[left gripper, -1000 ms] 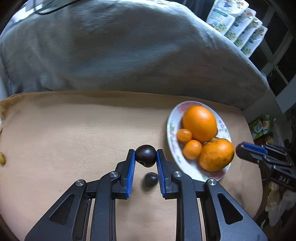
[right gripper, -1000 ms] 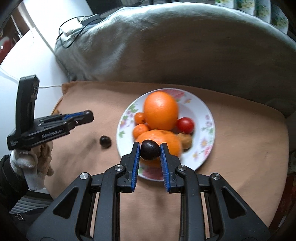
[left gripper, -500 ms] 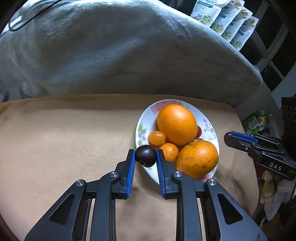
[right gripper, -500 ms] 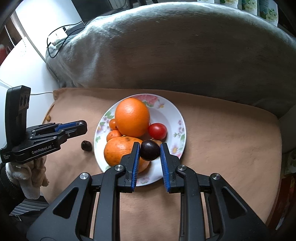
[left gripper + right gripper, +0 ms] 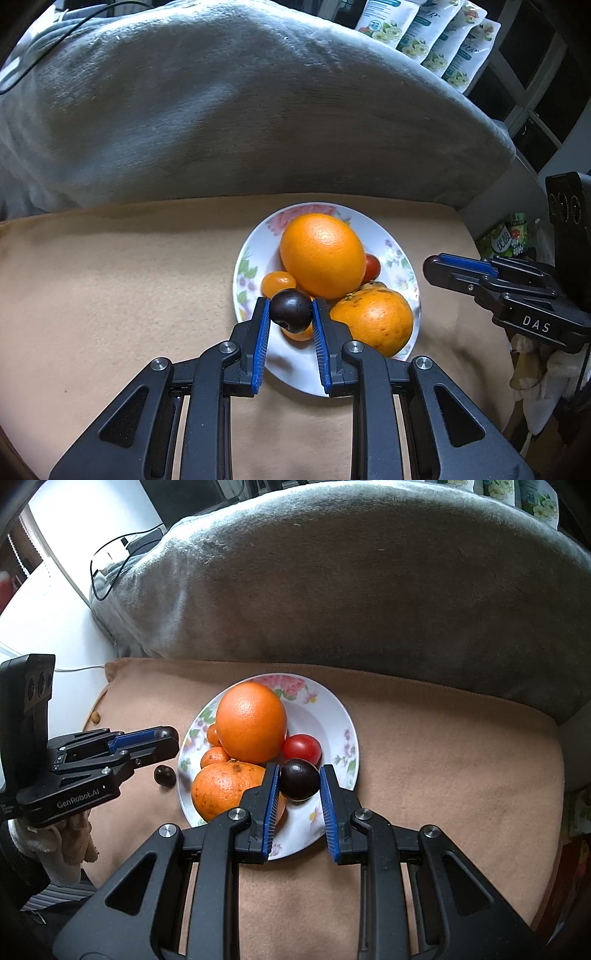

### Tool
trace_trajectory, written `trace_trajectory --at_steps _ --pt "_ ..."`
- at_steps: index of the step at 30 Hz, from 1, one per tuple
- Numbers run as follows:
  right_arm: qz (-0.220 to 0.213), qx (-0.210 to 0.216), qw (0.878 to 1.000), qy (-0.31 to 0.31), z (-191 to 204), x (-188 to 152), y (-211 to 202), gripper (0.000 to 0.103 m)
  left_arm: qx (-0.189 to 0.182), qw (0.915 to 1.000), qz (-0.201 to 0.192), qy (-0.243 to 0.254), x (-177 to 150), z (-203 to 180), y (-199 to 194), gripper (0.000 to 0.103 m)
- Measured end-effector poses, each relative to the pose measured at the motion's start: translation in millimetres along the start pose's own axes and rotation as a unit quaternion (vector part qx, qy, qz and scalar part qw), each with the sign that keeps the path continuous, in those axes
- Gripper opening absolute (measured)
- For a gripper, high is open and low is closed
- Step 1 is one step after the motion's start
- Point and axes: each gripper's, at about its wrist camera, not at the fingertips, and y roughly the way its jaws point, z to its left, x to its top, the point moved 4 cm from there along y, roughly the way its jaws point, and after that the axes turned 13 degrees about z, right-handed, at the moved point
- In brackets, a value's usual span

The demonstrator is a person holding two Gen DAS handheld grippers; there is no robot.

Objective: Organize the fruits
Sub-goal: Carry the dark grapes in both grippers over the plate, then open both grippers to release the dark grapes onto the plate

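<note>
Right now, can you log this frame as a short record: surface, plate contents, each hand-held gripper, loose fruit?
surface: tan blanket
plate: floral plate with large orange, second orange, two small oranges, red tomato
left hand-held gripper: shut on dark plum, over the plate's near rim
right hand-held gripper: shut on second dark plum, over the plate
loose fruit: dark fruit on the blanket left of the plate

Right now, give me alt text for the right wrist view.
The right gripper clamps a small dark round fruit above a floral white plate holding two oranges, small citrus and a red tomato. Another dark fruit lies on the tan cloth beside the left gripper.
</note>
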Motion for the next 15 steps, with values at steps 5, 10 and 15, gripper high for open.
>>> trace_trajectory --at_steps 5,10,15 --pt "-0.002 0.002 1.0 0.0 -1.1 0.0 -1.9 0.023 -0.002 1.0 0.0 0.004 1.7 -2.5 -1.4 0.021" --pt "-0.003 0.001 1.0 0.001 -1.5 0.3 -2.0 0.023 -0.003 0.9999 0.001 0.009 2.4 -8.0 -1.7 0.022" --pt "-0.004 -0.001 1.0 0.003 -2.4 1.4 -3.0 0.027 -0.004 0.9999 0.0 0.013 2.7 -10.1 -2.4 0.022"
